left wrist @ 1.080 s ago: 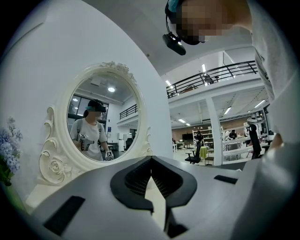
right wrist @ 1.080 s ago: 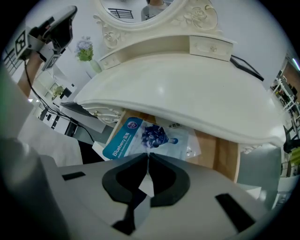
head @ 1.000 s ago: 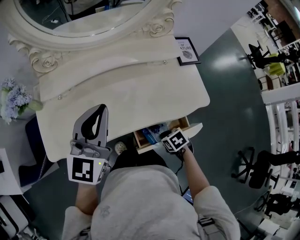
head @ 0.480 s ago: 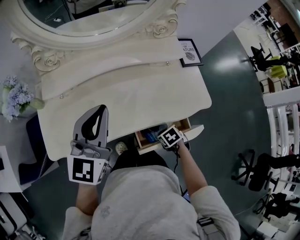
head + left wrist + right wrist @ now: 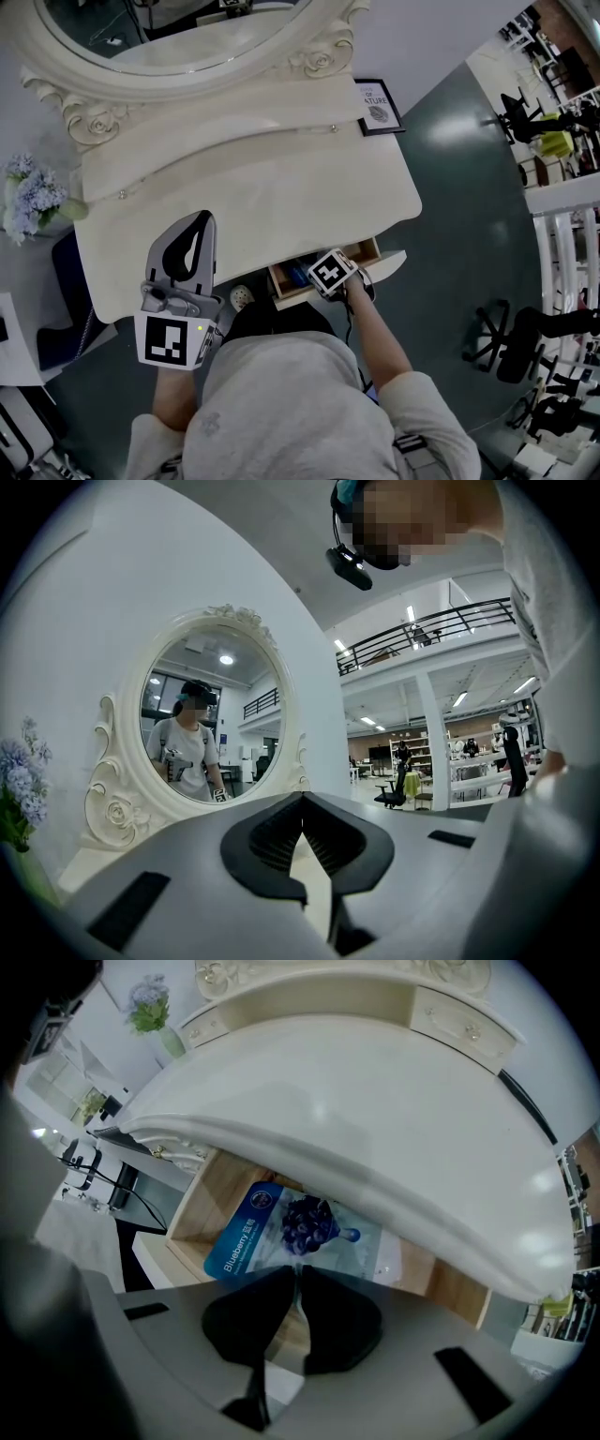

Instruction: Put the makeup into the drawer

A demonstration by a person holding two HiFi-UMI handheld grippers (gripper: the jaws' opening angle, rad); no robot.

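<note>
Your right gripper (image 5: pixel 296 1274) points steeply down into the open drawer (image 5: pixel 192 1218). Its jaws are all but closed, having just eased apart to a hairline slit. Their tips meet the near edge of the blue sheet-mask packet (image 5: pixel 300 1232); whether they pinch it, I cannot tell. The packet reads "Blueberry" beside a picture of the berries (its smaller print is unreadable). It lies flat on the drawer's wooden floor, partly under the cream dressing table (image 5: pixel 375 1119). Your left gripper (image 5: pixel 302 810) sits level over the tabletop's front left, jaws together on nothing, facing the oval mirror (image 5: pixel 202 752). A framed print (image 5: pixel 375 103) stands at the table's back right corner.
</note>
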